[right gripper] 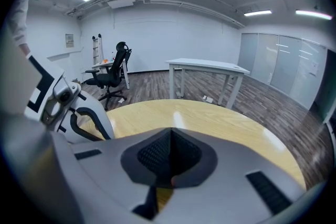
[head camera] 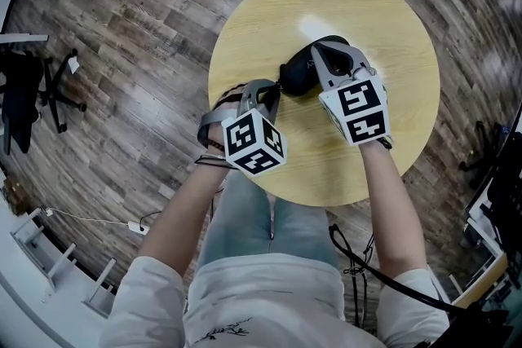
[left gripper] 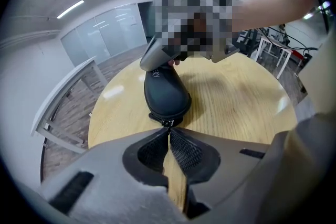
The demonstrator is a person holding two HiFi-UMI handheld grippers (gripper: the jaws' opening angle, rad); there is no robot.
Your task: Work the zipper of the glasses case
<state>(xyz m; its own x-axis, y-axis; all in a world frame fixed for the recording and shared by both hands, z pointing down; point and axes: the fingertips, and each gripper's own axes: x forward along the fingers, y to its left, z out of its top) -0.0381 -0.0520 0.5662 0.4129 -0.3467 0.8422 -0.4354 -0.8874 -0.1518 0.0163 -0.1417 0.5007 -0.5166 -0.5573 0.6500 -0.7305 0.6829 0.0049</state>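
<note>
A black glasses case (head camera: 298, 76) lies on the round wooden table (head camera: 391, 28). In the left gripper view the case (left gripper: 165, 89) points its zipper end at me, with the small metal zipper pull (left gripper: 168, 123) right at my jaw tips. My left gripper (left gripper: 168, 132) is pinched on that pull, its tips together. It sits at the case's near left end in the head view (head camera: 273, 91). My right gripper (head camera: 320, 55) lies over the far end of the case, clamped on it. Its grey fingers (left gripper: 156, 57) grip that end. In its own view the right gripper (right gripper: 170, 136) has its jaws together over something dark.
The table (right gripper: 220, 118) has bare wood to the right of the case. On the wooden floor stand a black office chair (right gripper: 111, 75), a white desk (right gripper: 207, 66) and a dark chair (head camera: 28, 94). A cable with a white plug (head camera: 137, 227) lies at the left.
</note>
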